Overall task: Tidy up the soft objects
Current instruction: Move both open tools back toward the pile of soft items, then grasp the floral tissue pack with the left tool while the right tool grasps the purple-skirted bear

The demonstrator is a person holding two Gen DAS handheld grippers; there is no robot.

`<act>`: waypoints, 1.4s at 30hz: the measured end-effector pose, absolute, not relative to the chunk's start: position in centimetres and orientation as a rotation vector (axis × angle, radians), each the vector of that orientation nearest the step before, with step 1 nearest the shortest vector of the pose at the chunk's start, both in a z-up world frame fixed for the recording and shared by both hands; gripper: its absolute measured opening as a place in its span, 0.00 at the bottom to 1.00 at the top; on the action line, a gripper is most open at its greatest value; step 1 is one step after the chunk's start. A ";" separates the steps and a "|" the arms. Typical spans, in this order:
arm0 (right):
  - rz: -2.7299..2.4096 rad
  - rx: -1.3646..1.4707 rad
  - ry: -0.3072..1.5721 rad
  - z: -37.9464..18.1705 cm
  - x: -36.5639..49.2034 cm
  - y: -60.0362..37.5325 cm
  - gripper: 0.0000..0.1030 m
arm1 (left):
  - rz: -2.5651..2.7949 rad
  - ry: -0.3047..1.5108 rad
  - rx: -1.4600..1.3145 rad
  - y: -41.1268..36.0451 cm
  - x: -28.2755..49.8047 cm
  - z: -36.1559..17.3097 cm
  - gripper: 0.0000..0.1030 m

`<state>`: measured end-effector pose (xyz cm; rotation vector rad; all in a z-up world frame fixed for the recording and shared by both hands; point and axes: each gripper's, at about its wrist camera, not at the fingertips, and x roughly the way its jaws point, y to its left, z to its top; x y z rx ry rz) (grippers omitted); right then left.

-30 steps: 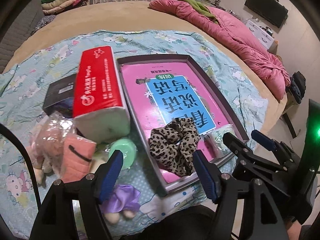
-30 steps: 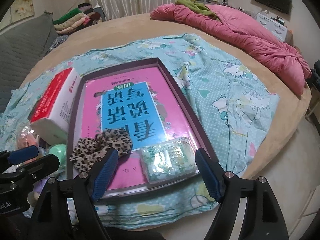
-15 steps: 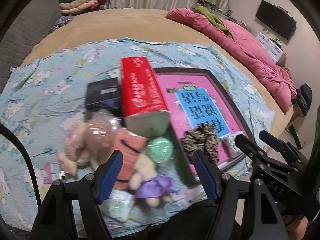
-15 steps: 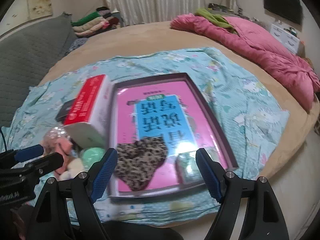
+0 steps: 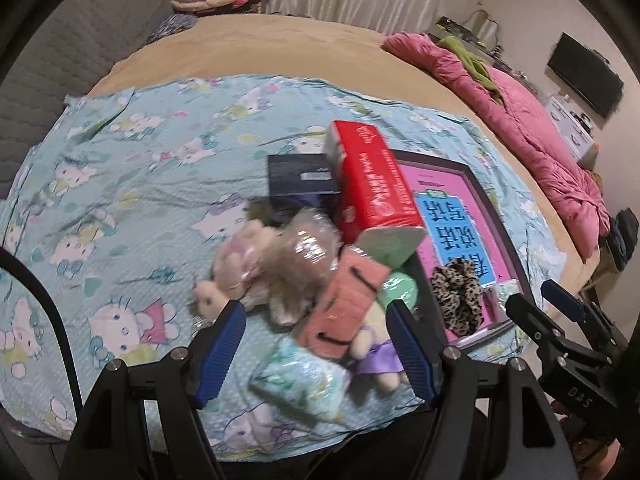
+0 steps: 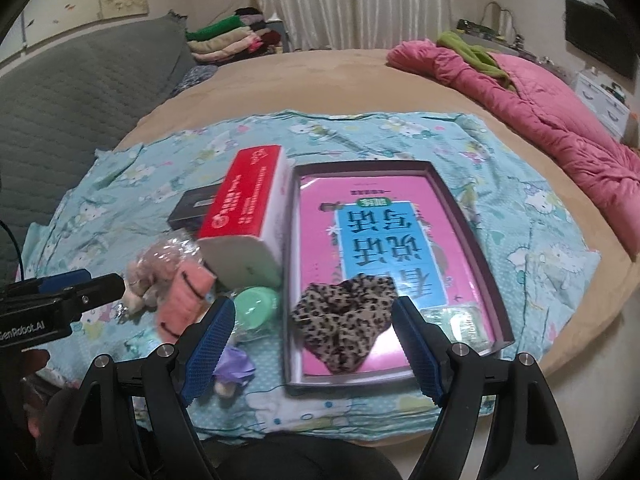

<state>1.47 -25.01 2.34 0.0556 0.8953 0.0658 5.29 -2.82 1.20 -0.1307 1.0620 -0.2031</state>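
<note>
A heap of soft things lies on the blue cartoon-print sheet: a wrapped plush toy (image 5: 296,264), a pink knitted pouch (image 5: 346,304), a small doll in purple (image 5: 378,354), a tissue pack (image 5: 300,380) and a green round lid (image 5: 400,288). My left gripper (image 5: 316,350) hangs open above this heap, holding nothing. A leopard scrunchie (image 6: 344,326) and a small tissue pack (image 6: 460,322) lie in the shallow box (image 6: 480,256) on a pink book. My right gripper (image 6: 314,344) stands open over the scrunchie, empty.
A red tissue brick (image 6: 244,216) leans on a dark box (image 6: 192,208) left of the shallow box. A pink quilt (image 6: 540,120) lies far right, folded clothes (image 6: 228,40) at the back. The bed's near edge runs just under both grippers.
Both grippers have swung left and pulled back a little. The left view now centres on the toy heap instead of the box; the right one sits over the scrunchie. Nothing was picked up.
</note>
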 end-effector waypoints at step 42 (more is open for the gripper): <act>0.252 -0.187 1.131 -4.0 1.7 -16.9 0.79 | -0.204 1.346 -0.364 -0.6 4.5 -10.1 0.70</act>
